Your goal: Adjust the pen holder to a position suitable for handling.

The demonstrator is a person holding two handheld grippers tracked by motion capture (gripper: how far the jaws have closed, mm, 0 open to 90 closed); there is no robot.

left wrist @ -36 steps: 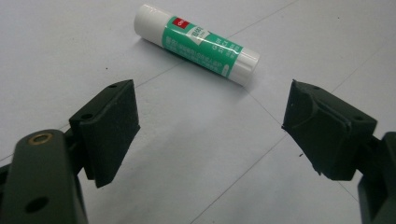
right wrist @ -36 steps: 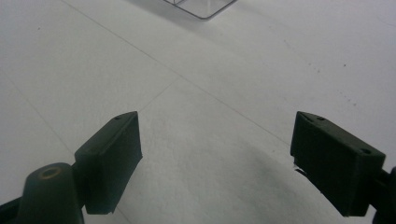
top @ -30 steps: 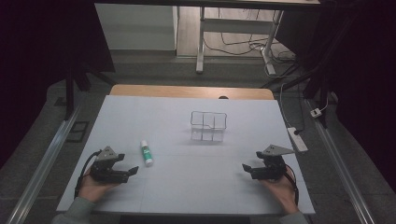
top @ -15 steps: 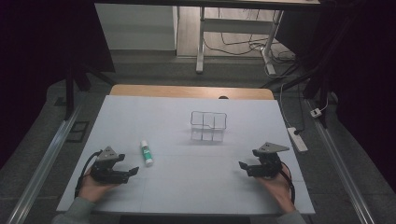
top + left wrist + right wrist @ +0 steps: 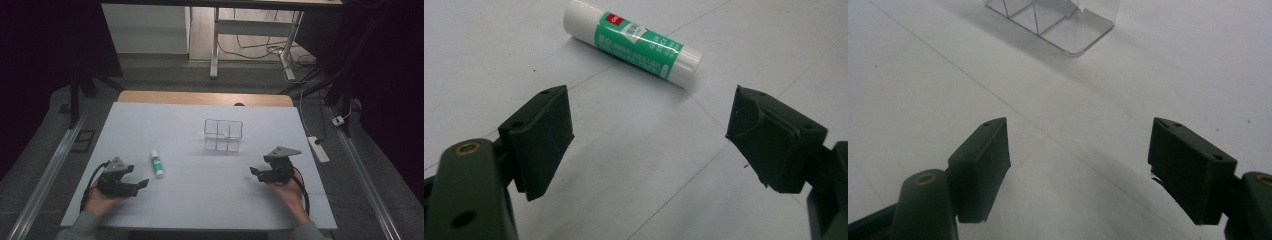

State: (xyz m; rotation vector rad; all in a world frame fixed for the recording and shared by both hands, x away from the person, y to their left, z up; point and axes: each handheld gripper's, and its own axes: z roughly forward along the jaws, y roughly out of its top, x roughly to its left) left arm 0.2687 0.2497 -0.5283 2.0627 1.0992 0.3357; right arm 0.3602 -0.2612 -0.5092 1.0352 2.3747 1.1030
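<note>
From the high view, we see the glue stick (image 5: 157, 163) lying on the white table (image 5: 200, 200), at one o'clock of our left gripper (image 5: 136, 184); the clear organizer (image 5: 223, 135) sits at eleven o'clock of our right gripper (image 5: 256, 173). The room is dark.

In the left gripper view, jaws gape wide; the glue stick (image 5: 631, 41) looks light, stiff, slick, so we judge mid-barrel best.

In the right gripper view, jaws stand wide, empty, with the organizer (image 5: 1058, 22) at twelve.

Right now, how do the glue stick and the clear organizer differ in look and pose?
The glue stick is opaque, white with a green label; the organizer is clear with divided compartments. The glue stick lies on its side; the organizer stands upright. The stick lies near the left gripper, the organizer nearer the right gripper. Both rest untouched on the table.
</note>
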